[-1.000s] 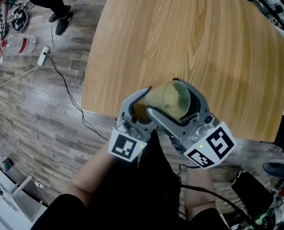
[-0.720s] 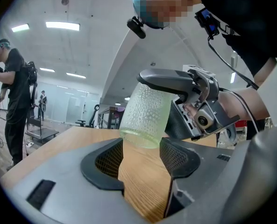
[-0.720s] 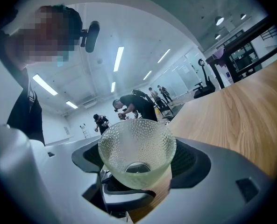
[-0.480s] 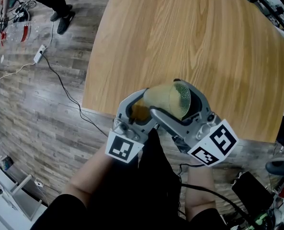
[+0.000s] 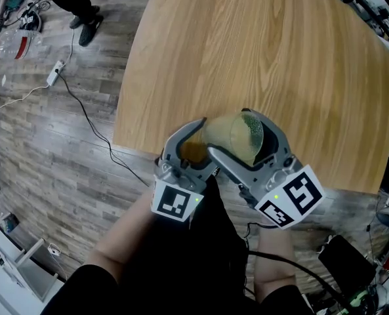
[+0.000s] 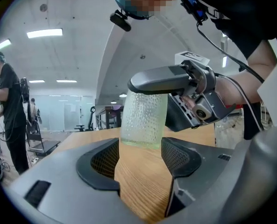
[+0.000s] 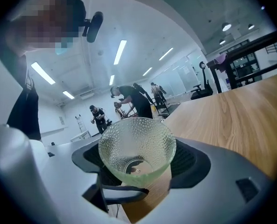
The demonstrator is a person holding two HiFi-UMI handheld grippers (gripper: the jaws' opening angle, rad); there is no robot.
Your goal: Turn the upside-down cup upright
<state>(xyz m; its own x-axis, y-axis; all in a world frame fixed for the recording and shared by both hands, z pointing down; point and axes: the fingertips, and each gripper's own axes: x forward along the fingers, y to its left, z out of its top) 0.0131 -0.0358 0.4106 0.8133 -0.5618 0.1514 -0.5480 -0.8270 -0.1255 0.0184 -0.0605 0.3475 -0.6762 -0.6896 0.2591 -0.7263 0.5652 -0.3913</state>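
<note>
A pale green dimpled glass cup (image 5: 243,140) hangs on its side just over the near edge of the wooden table (image 5: 260,51). My right gripper (image 5: 228,135) is shut on the cup across its body. In the right gripper view the cup (image 7: 137,148) turns its open mouth toward the camera, wedged between the right gripper's (image 7: 138,163) pads. My left gripper (image 5: 195,146) faces the cup from the left. Its jaws are opening and its pads (image 6: 175,155) stand apart from the glass. The cup (image 6: 144,120) rises just past the left gripper's (image 6: 140,158) tips, under one right finger (image 6: 159,82).
Left of the table the plank floor carries a black cable, a power strip (image 5: 58,77), a plastic bottle (image 5: 14,41) and a person's shoes (image 5: 82,25). A person (image 6: 7,111) stands at the left in the left gripper view. The tabletop beyond the cup is bare wood.
The left gripper has rolled slightly and its marker cube has shifted a little. The cup stays in the right gripper at the same spot over the table's edge.
</note>
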